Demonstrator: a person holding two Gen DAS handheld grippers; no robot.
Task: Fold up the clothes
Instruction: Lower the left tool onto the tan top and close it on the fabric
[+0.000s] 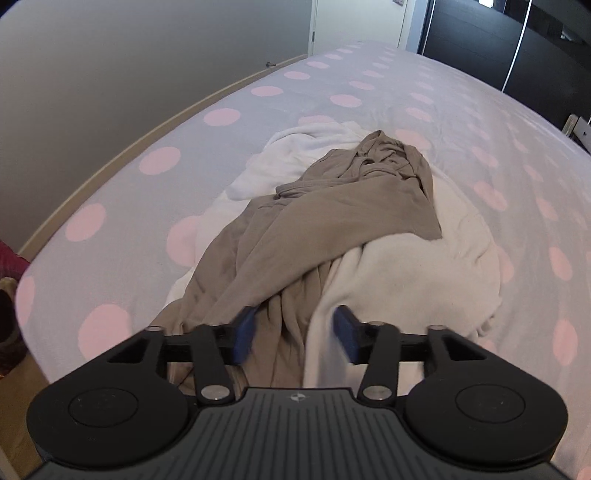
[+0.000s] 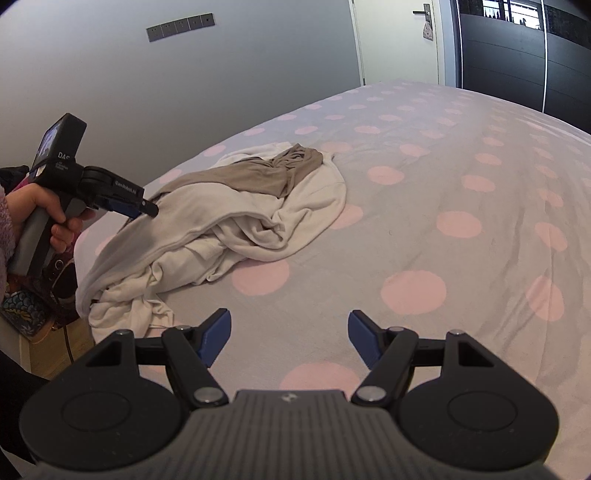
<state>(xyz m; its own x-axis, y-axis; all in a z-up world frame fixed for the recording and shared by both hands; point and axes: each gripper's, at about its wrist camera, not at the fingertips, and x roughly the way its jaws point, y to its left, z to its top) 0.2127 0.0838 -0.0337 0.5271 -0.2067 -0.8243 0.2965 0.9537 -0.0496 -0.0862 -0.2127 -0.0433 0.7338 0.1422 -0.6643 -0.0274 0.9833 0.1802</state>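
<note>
A grey bed (image 2: 424, 229) with pink dots carries crumpled white clothing (image 2: 236, 221), probably a sweatshirt.

A grey bedspread (image 2: 424, 221) dotted with pink circles is covering the bed. A row of switches (image 2: 180, 26) is sitting on the grey wall (image 2: 221, 74), and dark wardrobe doors (image 2: 517, 55) are standing beyond.

Light: soft, even daylight is falling across the bed (image 2: 424, 229), casting only faint shadows.
Glare: a window reflection is shining in the dark wardrobe (image 2: 517, 48).
Blur: the left gripper (image 1: 293, 338) fingertips are smearing.
Distortion: fisheye is bending edges and darkening corners.
</note>
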